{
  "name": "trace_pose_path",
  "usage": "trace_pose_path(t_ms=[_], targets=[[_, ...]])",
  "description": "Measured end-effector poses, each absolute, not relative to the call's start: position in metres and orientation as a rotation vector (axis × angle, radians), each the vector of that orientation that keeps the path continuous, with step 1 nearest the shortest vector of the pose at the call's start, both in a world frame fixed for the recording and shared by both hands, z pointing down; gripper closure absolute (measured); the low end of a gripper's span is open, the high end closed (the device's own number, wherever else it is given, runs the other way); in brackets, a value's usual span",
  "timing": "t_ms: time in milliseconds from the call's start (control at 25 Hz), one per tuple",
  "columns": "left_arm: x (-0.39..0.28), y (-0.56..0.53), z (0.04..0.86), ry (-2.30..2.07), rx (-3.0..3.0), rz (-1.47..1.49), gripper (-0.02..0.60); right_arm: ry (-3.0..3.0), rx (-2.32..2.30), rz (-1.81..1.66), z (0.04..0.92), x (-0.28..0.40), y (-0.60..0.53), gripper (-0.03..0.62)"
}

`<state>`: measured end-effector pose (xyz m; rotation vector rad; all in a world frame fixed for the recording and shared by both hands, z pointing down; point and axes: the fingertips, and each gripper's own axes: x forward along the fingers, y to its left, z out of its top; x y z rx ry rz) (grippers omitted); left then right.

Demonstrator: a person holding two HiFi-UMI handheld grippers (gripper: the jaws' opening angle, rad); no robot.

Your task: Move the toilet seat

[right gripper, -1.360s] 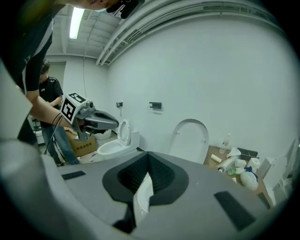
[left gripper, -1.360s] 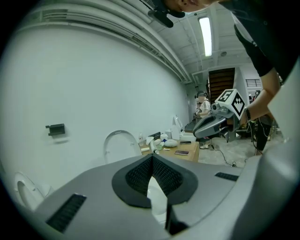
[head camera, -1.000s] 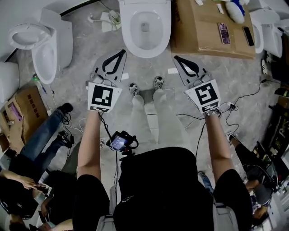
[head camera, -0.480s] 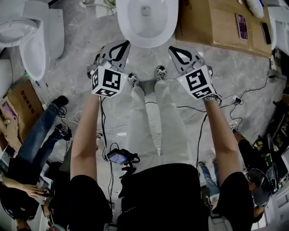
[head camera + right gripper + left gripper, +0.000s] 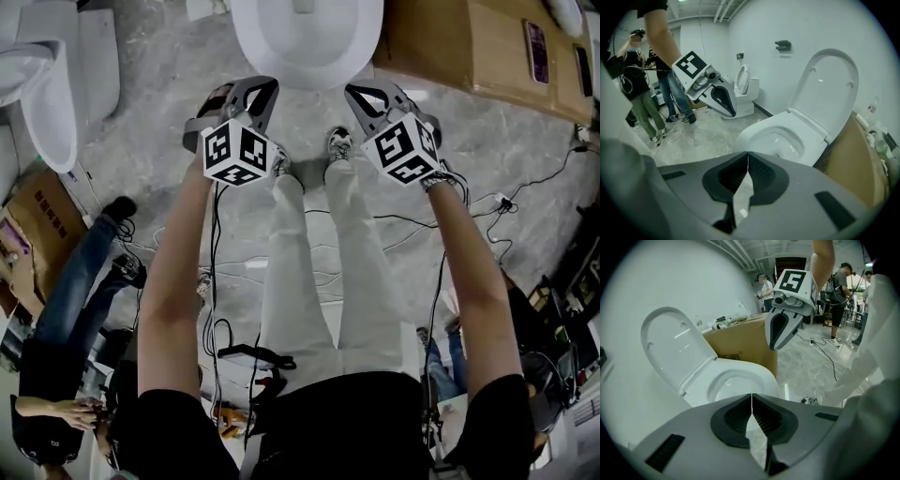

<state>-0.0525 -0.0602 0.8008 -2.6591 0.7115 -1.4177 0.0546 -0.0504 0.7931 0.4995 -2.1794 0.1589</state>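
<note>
"What is cut off in your view from above?"

"Your head view cuts the toilet off at the top edge, so only the front of the bowl shows; the lid appears in the gripper views alone, standing upright."

"Where is the toilet seat?"

"The toilet seat lies down on the bowl, just ahead of both your tools; where the seat ends and the rim begins is hard to make out."

"How are my arms?"

"Both forearms reach straight forward above your legs; your left gripper and right gripper point at the bowl's front edge without touching it; each has its jaws pressed together, gripping nothing."
</note>
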Motion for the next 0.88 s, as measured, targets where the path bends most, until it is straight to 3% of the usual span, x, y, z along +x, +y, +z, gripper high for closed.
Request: trace_pose_path(t_ms=[240, 400, 520, 880], targets=[[-0.043, -0.060, 0.855, 0.616, -2.654, -1.508, 0.565, -2.134, 0.376, 0.131, 0.843, 0.049, -0.046, 0.580], [-0.032, -0.056, 0.878, 0.525, -2.645, -1.542, 0.501, -2.112, 0.331, 0.103, 0.864, 0.047, -0.043, 0.576], [-0.031, -0.059, 0.897, 0.449, -2.603, -1.588, 0.439, -2.083, 0.282, 0.087, 0.883, 0.044, -0.043, 0.456], [-0.022, -0.062, 0.934, 0.273, -2.495, -1.614, 0.376, -2.031, 0.206, 0.023, 0.925, 0.041, -0.047, 0.386]])
